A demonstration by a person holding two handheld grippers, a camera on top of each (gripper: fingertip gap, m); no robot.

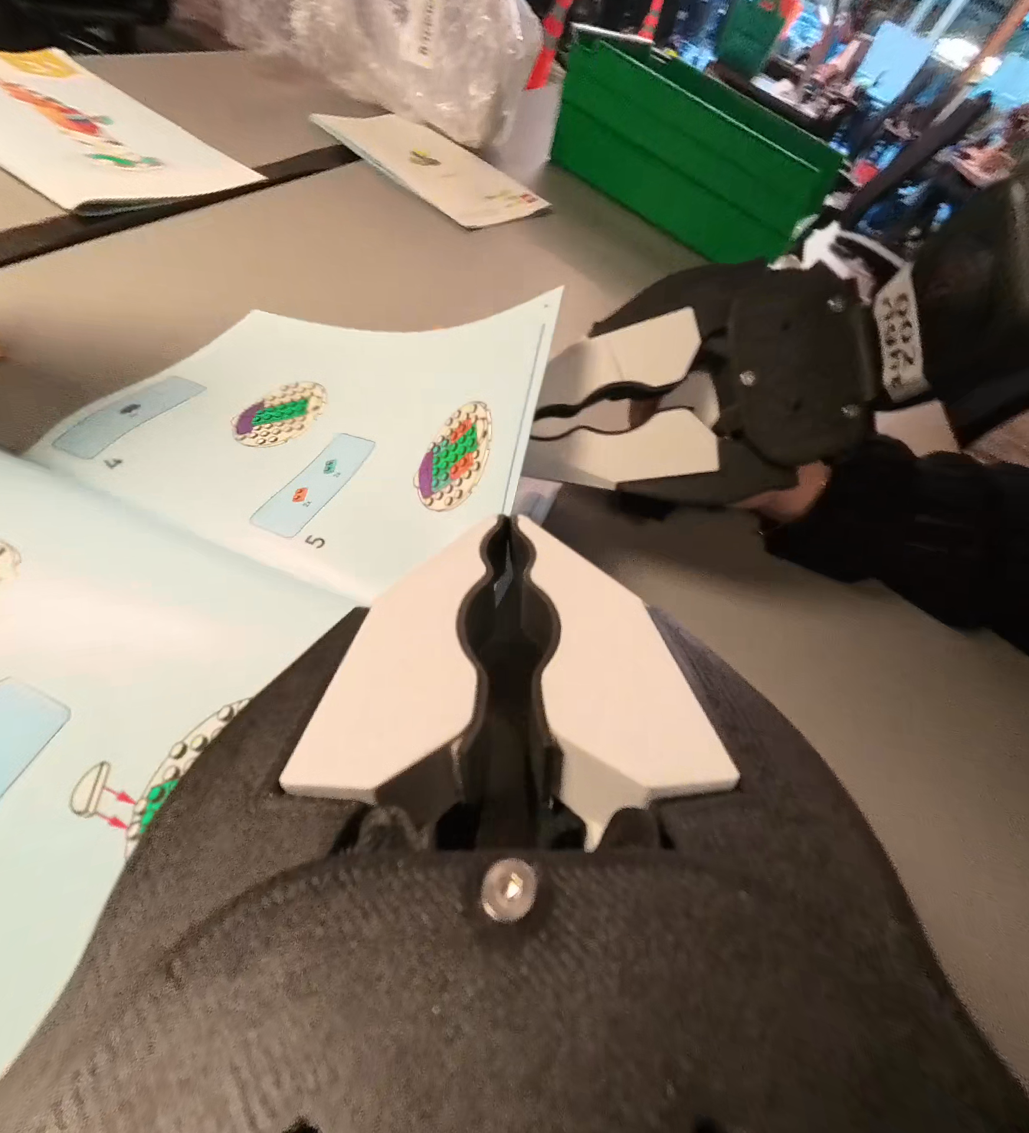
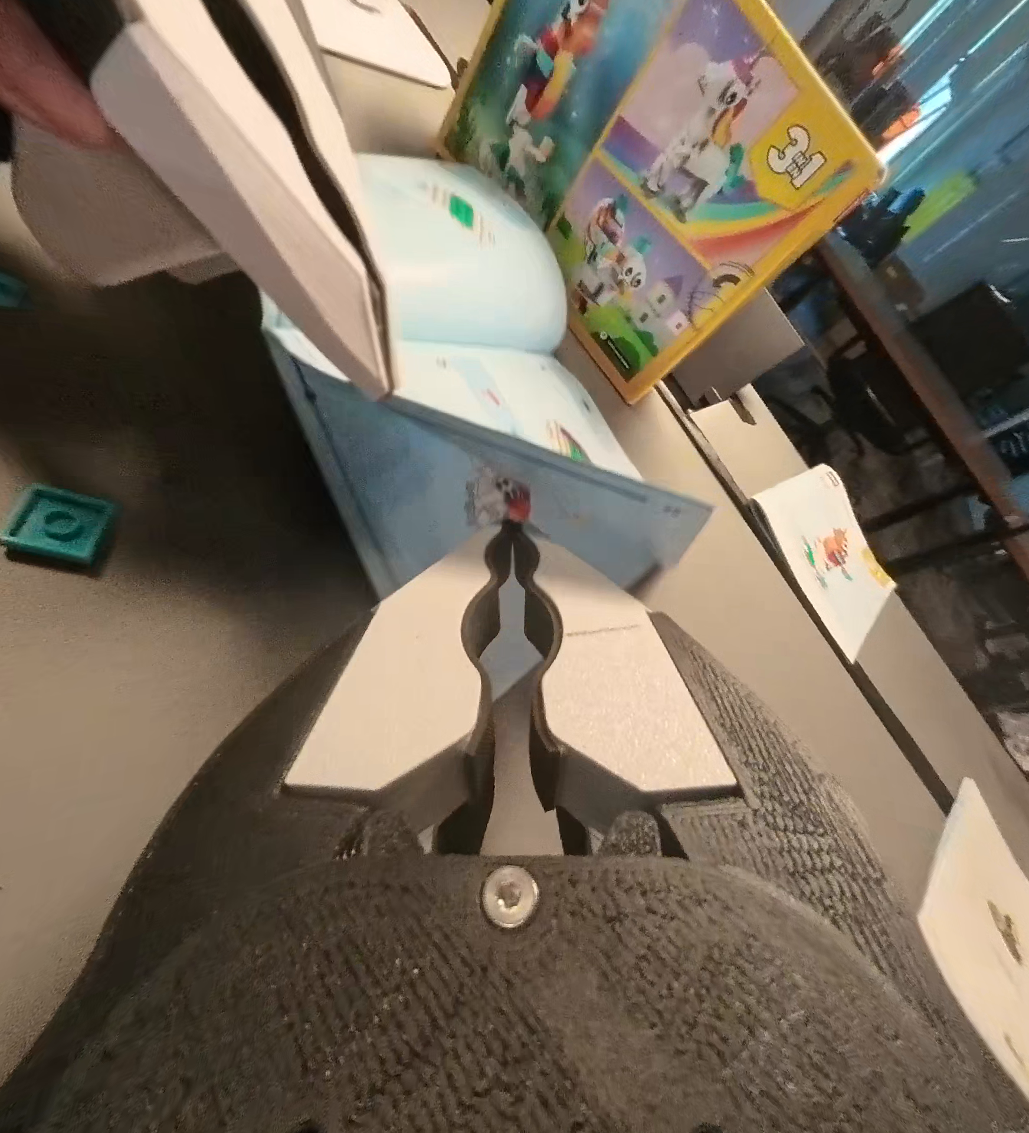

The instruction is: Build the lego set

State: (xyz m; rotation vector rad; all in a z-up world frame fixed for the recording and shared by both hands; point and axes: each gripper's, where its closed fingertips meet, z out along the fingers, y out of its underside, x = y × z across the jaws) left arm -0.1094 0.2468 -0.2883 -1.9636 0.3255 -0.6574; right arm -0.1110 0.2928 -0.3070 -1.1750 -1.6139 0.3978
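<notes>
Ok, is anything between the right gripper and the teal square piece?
Nothing visible: only bare table lies between the right gripper and the teal square piece. The booklet sits ahead of the gripper, off that line.

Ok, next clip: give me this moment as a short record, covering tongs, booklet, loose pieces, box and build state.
left tongs: shut, tips at the edge of the open booklet
right tongs: shut, tips against the booklet; a grip on it cannot be confirmed
booklet: open on the grey table, one page curling upward
loose pieces: teal flat pieces lying on the table, apart from both tongs
box: yellow-edged set box beyond the booklet
build: no assembled model in view
</notes>
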